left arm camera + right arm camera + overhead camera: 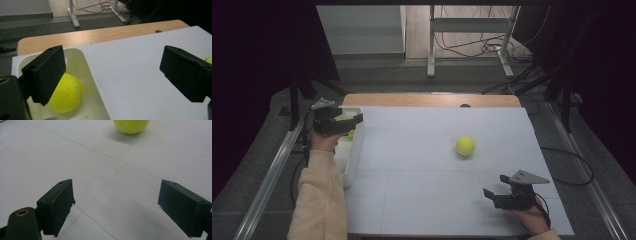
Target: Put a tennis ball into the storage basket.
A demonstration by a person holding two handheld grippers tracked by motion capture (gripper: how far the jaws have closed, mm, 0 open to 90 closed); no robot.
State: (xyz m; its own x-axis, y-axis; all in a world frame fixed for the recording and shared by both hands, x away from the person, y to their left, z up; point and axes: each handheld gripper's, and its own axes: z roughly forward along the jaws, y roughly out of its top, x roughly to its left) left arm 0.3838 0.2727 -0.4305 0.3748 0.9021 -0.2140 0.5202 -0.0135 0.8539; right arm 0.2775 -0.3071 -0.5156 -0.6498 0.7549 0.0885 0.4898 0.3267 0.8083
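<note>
— Why that white table layout?
— My bin sits at its left edge; one tennis ball lies inside already, I'd guess dropped there.
— And your claws?
— Left claw hovers wide above the bin, empty. Right claw gapes wide, facing the loose ball mid-table.

Dim room with black, vignetted sides in the high view; the white table sheet is evenly lit, shadows soft, close black jaws slightly blurred.
</note>
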